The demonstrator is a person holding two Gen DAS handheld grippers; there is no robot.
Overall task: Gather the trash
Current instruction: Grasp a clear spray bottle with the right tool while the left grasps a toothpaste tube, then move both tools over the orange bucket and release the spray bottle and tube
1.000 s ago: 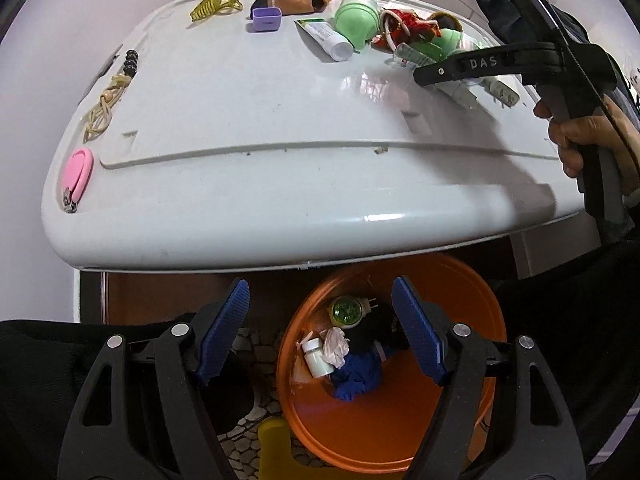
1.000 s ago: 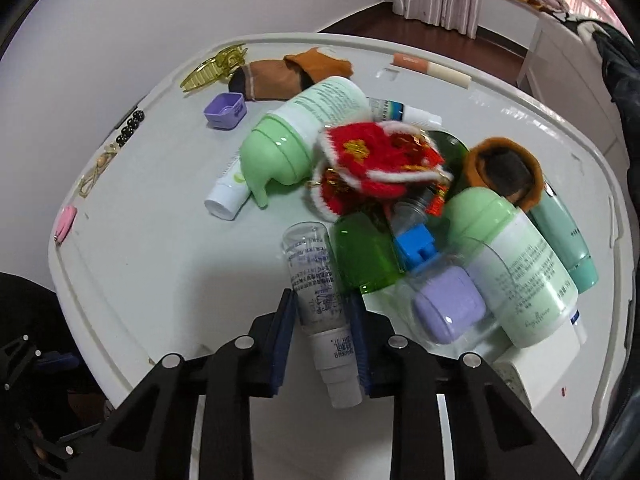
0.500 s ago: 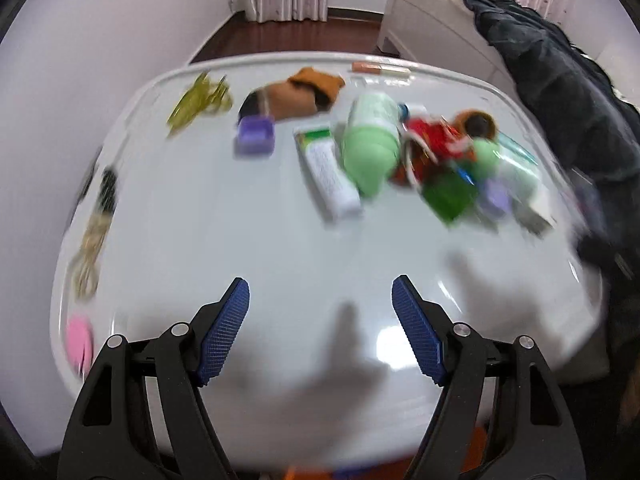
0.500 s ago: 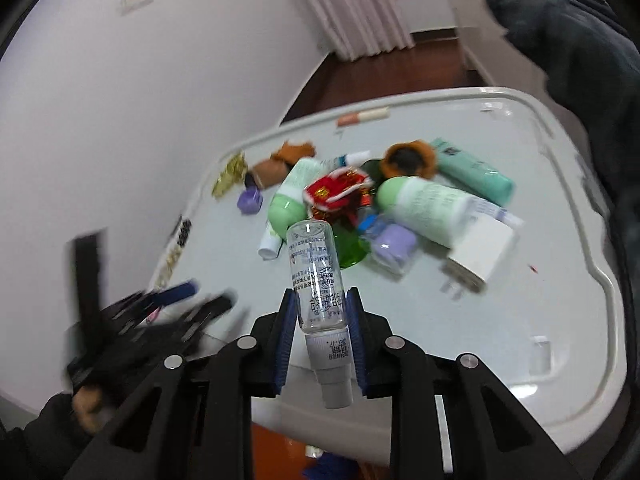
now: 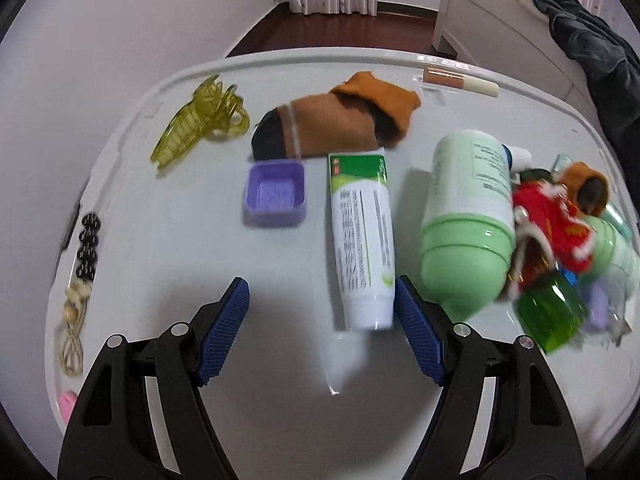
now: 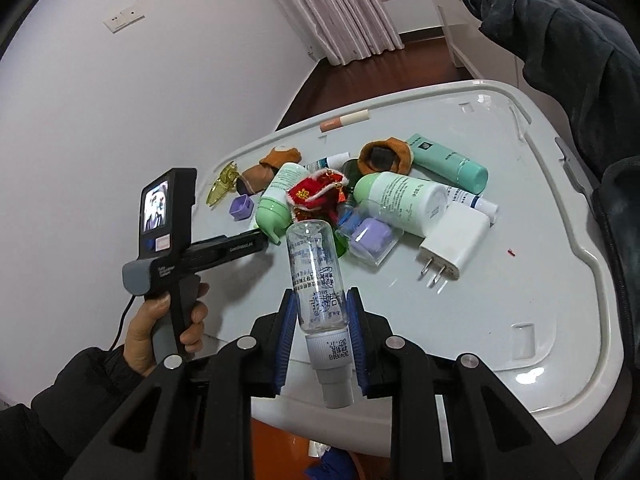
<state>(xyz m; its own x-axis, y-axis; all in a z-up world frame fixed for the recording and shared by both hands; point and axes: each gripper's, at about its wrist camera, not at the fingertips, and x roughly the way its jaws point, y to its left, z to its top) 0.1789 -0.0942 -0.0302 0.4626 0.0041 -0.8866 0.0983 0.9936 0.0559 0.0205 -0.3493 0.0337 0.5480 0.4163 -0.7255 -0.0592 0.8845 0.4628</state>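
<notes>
Pinching clear bottle [image 6: 316, 276], right gripper [image 6: 320, 340] pads

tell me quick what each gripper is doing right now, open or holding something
Left gripper: open, holding nothing, over the white table.
Right gripper: shut on the clear plastic bottle, lifted off the table.
</notes>
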